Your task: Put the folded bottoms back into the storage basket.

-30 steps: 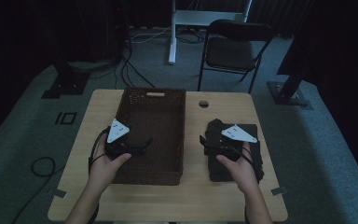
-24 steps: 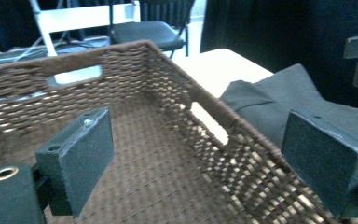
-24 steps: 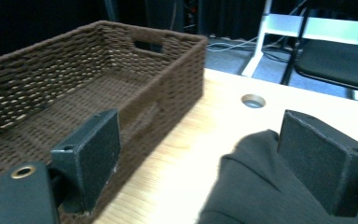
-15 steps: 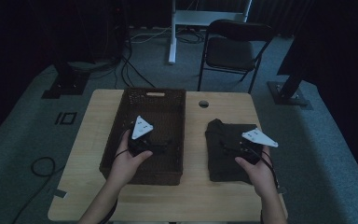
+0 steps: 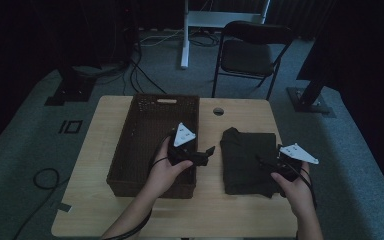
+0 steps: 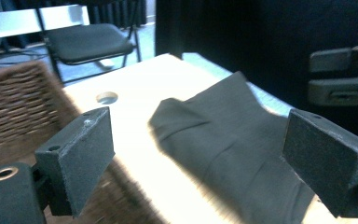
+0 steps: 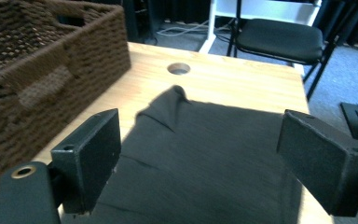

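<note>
Along the left of the wooden table (image 5: pixel 100 150) a strip of bare top is showing between the table's left edge and the brown woven basket (image 5: pixel 145 145), which is sitting left of centre with its handle cut-out toward the far side. The left gripper (image 5: pixel 207 152) is hovering over the basket's right rim, jaws pointing right across the narrow bare lane that is separating the basket from the folded dark cloth (image 5: pixel 247 160). In the left gripper view its jaws are standing wide apart with nothing between them, the basket edge (image 6: pixel 23 107) lying under the left pad and the cloth (image 6: pixel 233 149) spreading under the right one.

The cloth is lying flat on the right half of the table, its left edge just beside the basket wall, its far-left corner slightly rumpled, near the round cable hole (image 5: pixel 218 111). The right gripper (image 5: pixel 275 167) is hanging over the cloth's near-right edge. In the right gripper view its jaws are also gaping wide and gripping nothing, framing the cloth (image 7: pixel 205 154) below.

Right of the cloth only a thin margin of table is remaining before the edge. Beyond the far edge, a black folding chair (image 5: pixel 252 55) is standing on the grey floor.
</note>
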The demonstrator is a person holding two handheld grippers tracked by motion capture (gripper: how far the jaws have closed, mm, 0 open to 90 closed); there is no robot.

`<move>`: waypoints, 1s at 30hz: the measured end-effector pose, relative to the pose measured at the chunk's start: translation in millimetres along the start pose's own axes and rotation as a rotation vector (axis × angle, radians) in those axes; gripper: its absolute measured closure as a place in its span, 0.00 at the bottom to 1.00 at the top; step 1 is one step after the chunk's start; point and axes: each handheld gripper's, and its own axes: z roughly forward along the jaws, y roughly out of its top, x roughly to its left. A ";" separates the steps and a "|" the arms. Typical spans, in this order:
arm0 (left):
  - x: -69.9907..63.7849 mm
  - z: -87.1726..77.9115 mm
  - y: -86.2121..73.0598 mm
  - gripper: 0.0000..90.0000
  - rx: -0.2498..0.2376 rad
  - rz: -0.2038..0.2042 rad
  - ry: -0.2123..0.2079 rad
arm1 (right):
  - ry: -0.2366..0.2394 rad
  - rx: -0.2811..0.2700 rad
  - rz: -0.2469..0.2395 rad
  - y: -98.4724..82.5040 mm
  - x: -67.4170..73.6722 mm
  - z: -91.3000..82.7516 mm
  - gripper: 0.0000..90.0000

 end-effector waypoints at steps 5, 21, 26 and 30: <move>-13.3 19.6 1.8 0.11 0.011 0.001 -0.025 | -0.023 0.014 0.013 -6.1 -15.2 -3.5 0.15; -44.7 74.6 -10.1 0.11 0.019 -0.083 -0.027 | -0.049 0.049 0.037 -27.0 -40.5 5.7 0.15; -49.3 90.3 -18.7 0.11 0.020 -0.084 0.008 | -0.049 0.057 0.053 -34.8 -47.4 13.3 0.15; -52.5 101.9 -27.6 0.11 0.018 -0.104 0.039 | -0.045 0.066 0.072 -40.3 -50.7 19.7 0.15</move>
